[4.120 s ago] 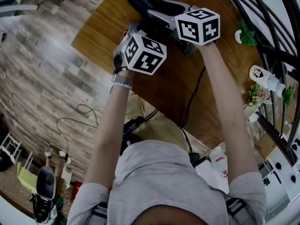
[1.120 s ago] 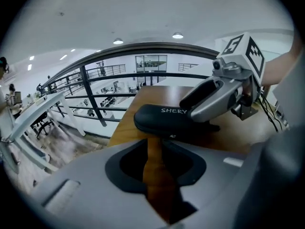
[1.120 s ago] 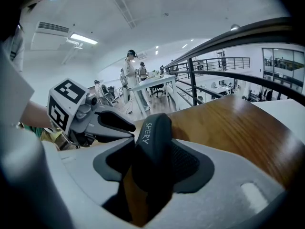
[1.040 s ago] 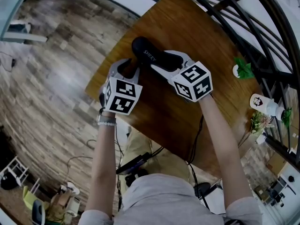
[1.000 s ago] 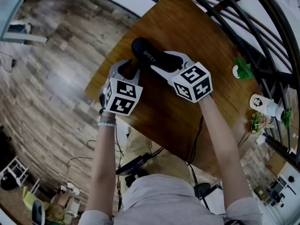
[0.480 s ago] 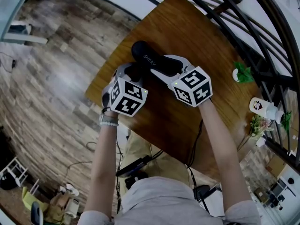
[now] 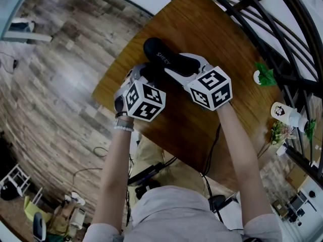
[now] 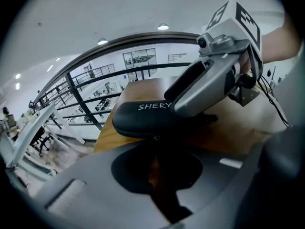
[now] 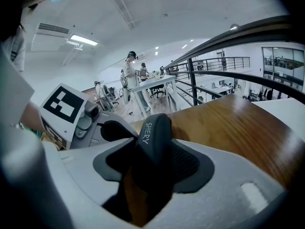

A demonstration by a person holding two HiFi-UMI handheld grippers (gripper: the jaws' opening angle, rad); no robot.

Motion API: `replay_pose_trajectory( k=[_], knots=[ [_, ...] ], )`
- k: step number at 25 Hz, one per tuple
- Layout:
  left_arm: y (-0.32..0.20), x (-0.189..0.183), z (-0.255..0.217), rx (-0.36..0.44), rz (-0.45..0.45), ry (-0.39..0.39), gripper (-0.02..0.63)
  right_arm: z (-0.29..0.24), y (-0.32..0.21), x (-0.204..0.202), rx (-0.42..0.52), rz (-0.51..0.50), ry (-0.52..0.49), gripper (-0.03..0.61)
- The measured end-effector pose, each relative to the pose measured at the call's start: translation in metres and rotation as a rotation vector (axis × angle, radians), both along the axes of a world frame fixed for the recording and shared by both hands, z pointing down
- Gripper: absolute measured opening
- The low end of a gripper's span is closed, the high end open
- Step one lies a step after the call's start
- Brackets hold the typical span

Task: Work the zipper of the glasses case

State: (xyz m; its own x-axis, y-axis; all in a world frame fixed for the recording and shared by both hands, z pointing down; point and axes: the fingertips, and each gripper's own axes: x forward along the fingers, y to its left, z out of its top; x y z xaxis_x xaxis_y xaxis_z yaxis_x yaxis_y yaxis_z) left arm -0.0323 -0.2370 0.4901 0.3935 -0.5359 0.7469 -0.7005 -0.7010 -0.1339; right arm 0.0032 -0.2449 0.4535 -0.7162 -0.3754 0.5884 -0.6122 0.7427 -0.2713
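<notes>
Wood table beside a black railing is carrying the glasses case, which is lying flat near the table's left edge. Right tongs are clamping across the case body and pinning it in place. Left tongs are sitting at the case's near edge, pads all but together, only a sliver of table showing between them. I'm reading that as pinching the zipper pull, though the tab is tiny. Judging the step in hand as the zip stroke; seam state isn't showing. Next move is calling for dragging the pull along the curved seam, with the right side resisting any slide or twist.
</notes>
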Motion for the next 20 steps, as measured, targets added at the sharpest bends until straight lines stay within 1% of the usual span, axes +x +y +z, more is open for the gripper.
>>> replay_pose_trajectory(
  k=[7, 10, 16, 20],
  knots=[
    [-0.001, -0.009, -0.004, 0.034, -0.100, 0.011, 0.040, -0.002, 0.000, -0.004, 0.008, -0.007, 0.019, 0.241],
    [-0.003, -0.008, -0.004, 0.033, -0.151, 0.031, 0.038, -0.001, 0.000, -0.003, 0.008, -0.008, 0.022, 0.241],
    [-0.005, -0.011, -0.005, 0.036, -0.192, 0.039, 0.037, -0.002, 0.000, -0.003, 0.006, -0.014, 0.030, 0.241],
    [-0.010, -0.018, -0.005, 0.031, -0.239, 0.050, 0.034, -0.002, 0.000, -0.005, 0.010, -0.018, 0.037, 0.241]
  ],
)
